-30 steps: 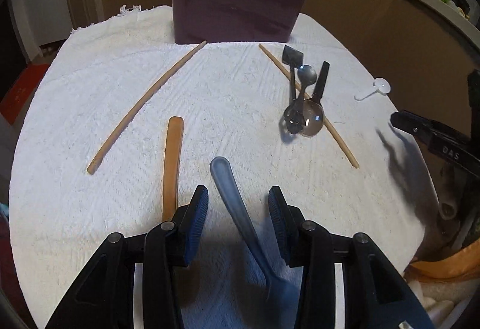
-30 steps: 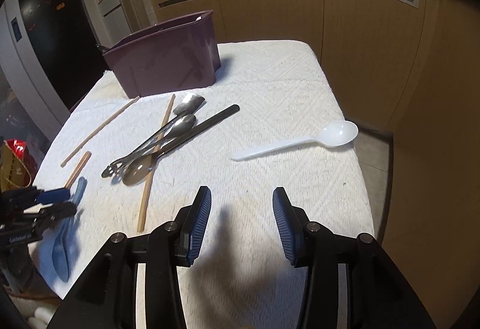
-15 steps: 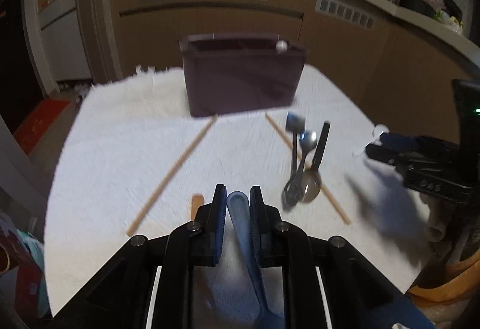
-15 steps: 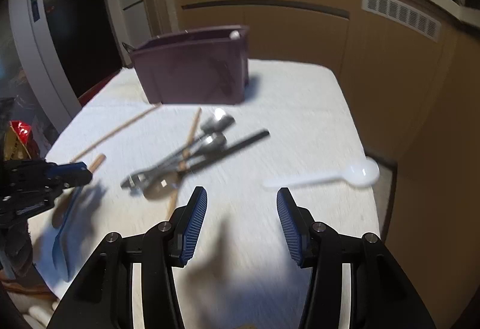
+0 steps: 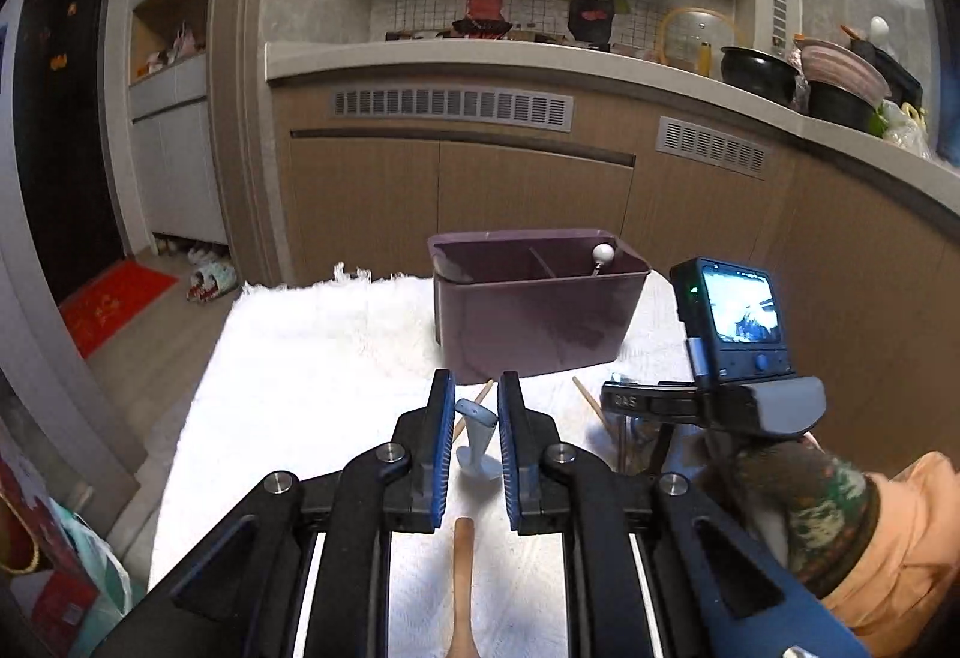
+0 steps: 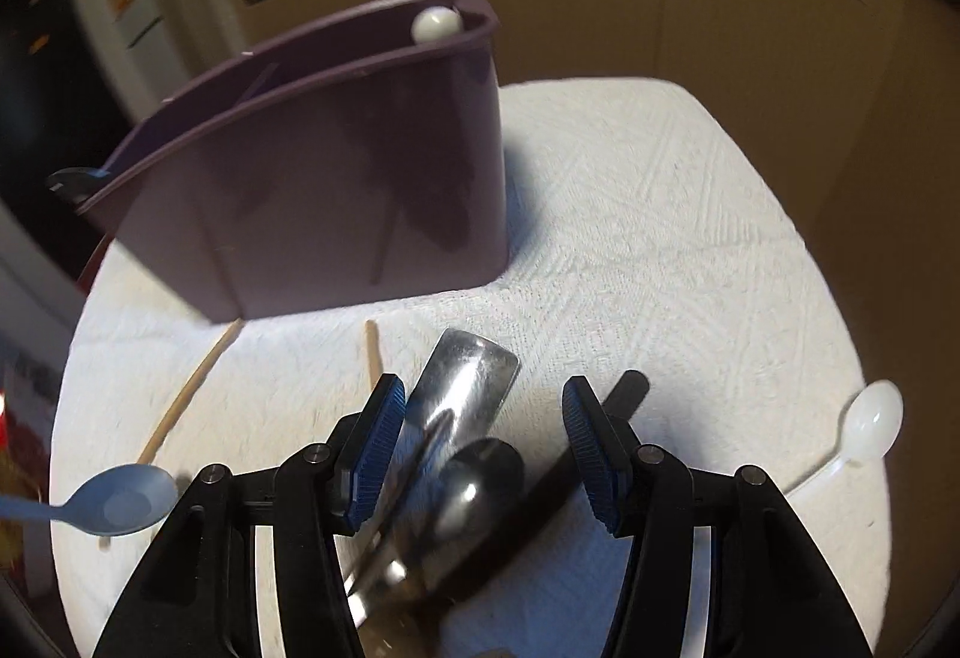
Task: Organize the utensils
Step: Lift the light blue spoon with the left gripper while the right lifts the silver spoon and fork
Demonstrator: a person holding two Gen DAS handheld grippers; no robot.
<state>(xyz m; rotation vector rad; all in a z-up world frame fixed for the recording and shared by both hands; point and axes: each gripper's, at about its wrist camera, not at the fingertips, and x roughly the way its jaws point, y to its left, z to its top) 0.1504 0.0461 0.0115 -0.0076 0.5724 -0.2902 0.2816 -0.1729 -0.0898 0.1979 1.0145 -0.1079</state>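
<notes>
Blue spoon (image 5: pixel 477 439) now lifted off towel, pinched in left gripper (image 5: pixel 474 421), right gripper (image 6: pixel 483 457) spread, lowered over metal utensils (image 6: pixel 462 442).

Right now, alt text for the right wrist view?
The open right gripper hovers low over a pile of metal utensils on a white towel, jaws straddling the pile without closing. Behind stands a purple utensil bin; a white plastic spoon lies at right, and a blue spoon is in the air at left.
</notes>
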